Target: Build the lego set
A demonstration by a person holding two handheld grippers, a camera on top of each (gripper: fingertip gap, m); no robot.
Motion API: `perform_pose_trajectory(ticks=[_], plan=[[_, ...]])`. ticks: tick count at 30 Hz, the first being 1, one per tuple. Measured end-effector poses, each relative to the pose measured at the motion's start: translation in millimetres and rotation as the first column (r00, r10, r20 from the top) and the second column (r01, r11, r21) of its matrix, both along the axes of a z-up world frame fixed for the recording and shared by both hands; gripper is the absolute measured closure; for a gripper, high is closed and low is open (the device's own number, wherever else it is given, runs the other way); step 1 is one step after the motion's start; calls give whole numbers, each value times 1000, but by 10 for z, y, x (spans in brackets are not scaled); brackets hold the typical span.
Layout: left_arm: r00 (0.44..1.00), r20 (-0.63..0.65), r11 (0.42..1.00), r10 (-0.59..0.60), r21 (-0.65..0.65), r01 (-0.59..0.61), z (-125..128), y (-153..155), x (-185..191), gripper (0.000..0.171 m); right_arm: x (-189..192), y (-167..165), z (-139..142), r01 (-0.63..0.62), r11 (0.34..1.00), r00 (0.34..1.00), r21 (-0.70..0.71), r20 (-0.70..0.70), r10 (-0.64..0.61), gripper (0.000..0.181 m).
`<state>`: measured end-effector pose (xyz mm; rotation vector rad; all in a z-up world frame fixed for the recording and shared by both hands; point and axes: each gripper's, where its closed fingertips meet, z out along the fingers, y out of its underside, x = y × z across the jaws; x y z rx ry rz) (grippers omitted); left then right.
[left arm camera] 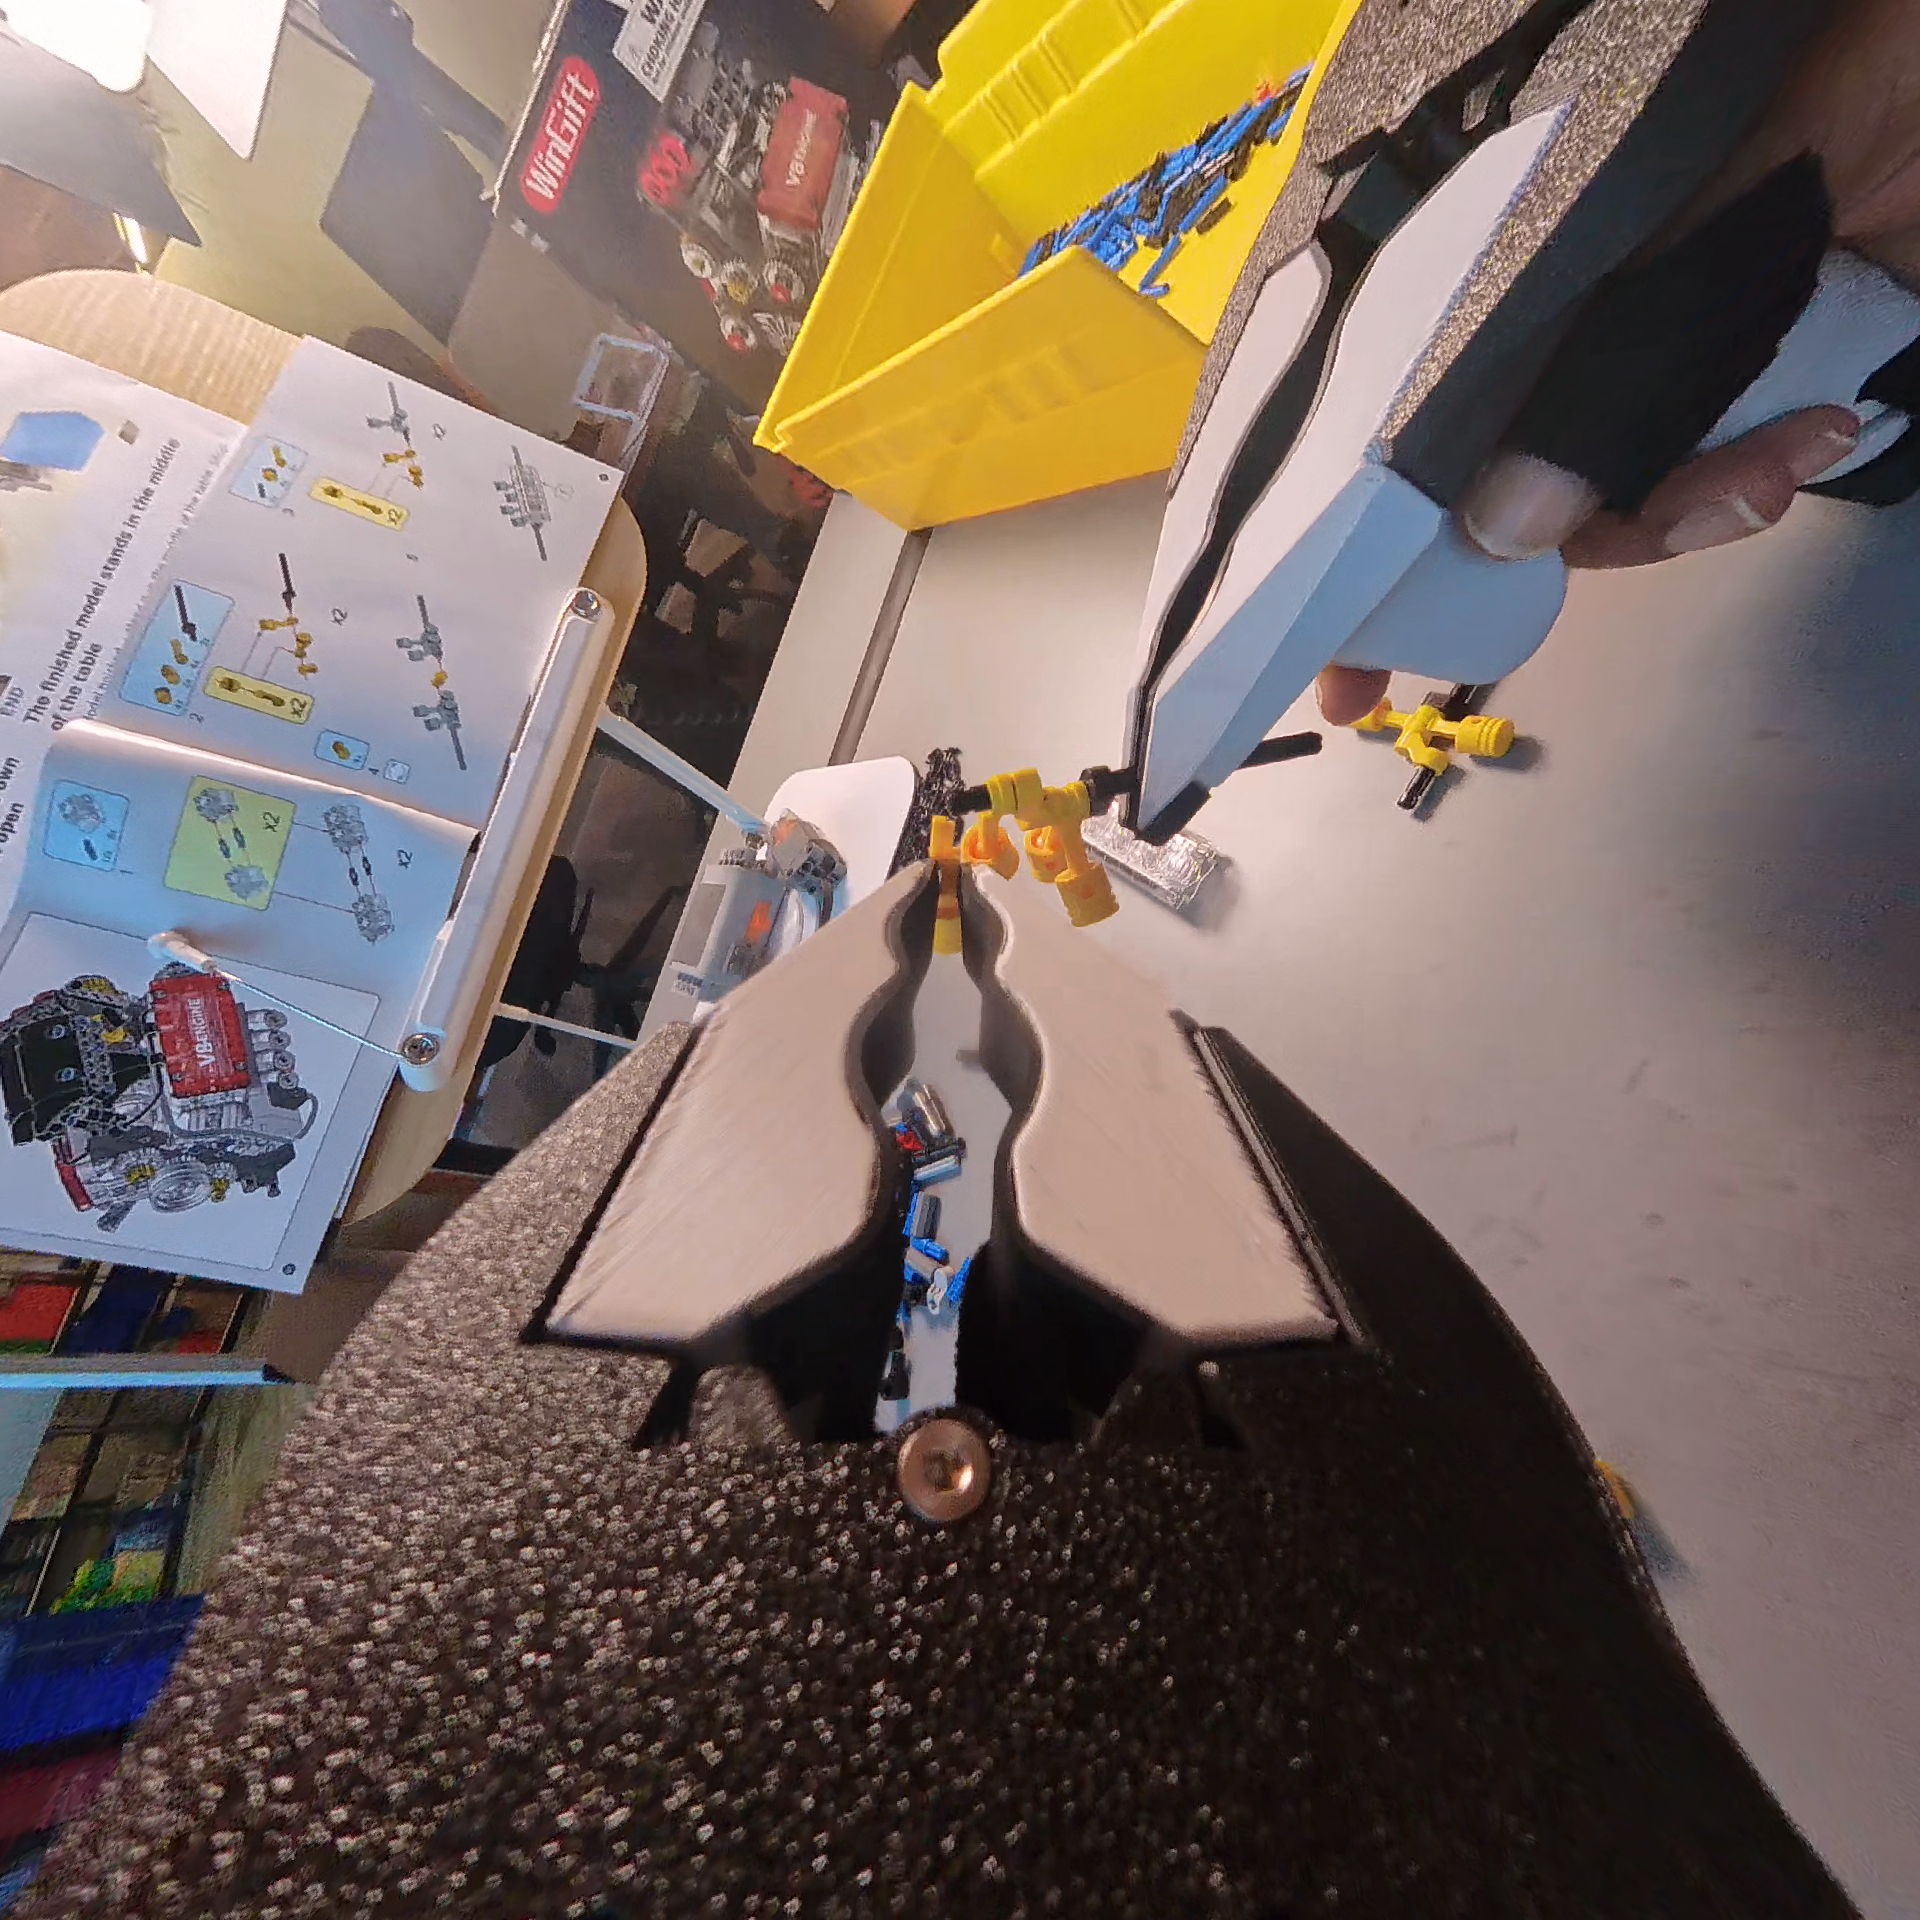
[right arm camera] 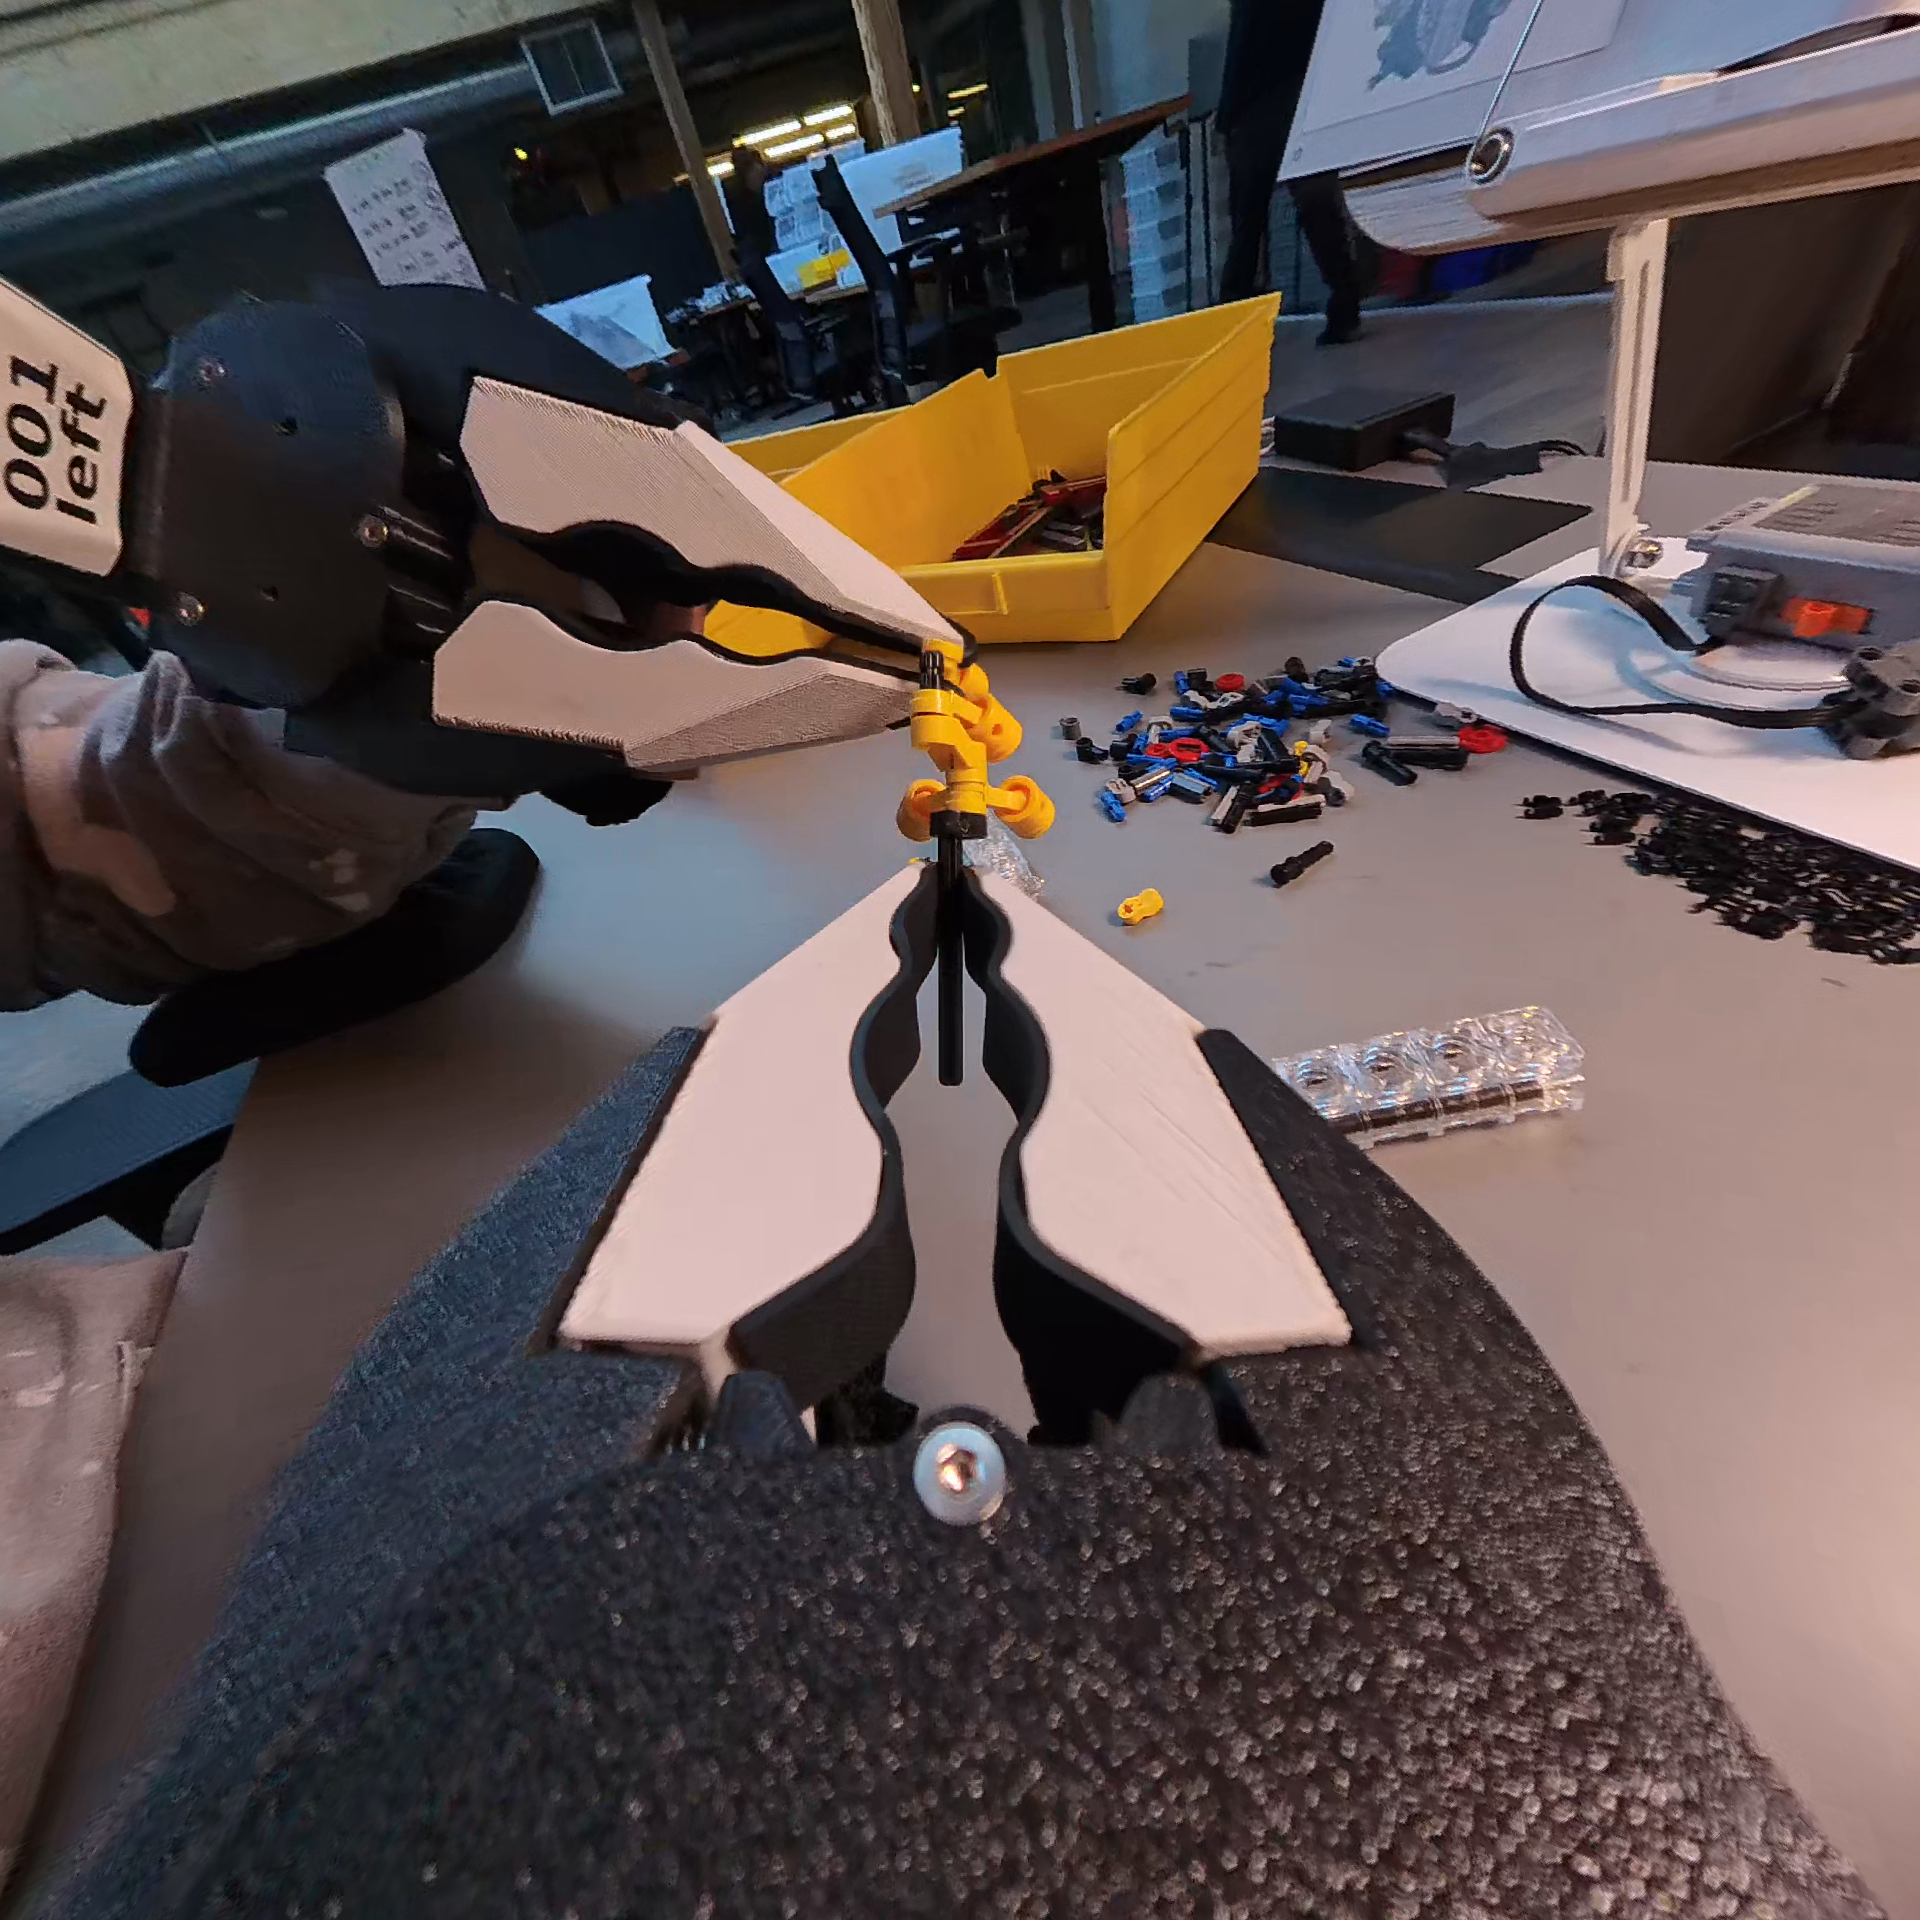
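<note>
A black axle (right arm camera: 948, 966) carries several yellow pistons and connectors (right arm camera: 961, 758). My right gripper (right arm camera: 948, 878) is shut on the axle's lower part and holds it above the table. My left gripper (left arm camera: 948, 883) is shut on a yellow piston piece (left arm camera: 945, 920) at the far end of the same assembly. It comes in from the left in the right wrist view (right arm camera: 940, 660). The right gripper (left arm camera: 1169, 821) shows at the upper right in the left wrist view, with a hand around it. A second yellow piston assembly (left arm camera: 1439, 738) lies on the table.
A clear brick (right arm camera: 1434, 1075) lies right of my right gripper. Beyond it are loose small parts (right arm camera: 1247, 738), a yellow connector (right arm camera: 1140, 906), a black pin (right arm camera: 1301, 862) and a black chain pile (right arm camera: 1766, 883). A yellow bin (right arm camera: 1039, 499), a grey battery box (right arm camera: 1808, 561) and the instruction booklet (left arm camera: 260, 727) stand around. Less than 4 cm separates the two grippers' tips.
</note>
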<state>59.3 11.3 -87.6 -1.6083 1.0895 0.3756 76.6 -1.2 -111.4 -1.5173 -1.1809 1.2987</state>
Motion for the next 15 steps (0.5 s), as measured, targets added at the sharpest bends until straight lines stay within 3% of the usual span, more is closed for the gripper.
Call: perform_pose_trajectory(ticks=[15], plan=[[998,-37,998,47,-27,-48,-37,124,67,168,17,109,-62,88,995,996,-40,38,-86,178]])
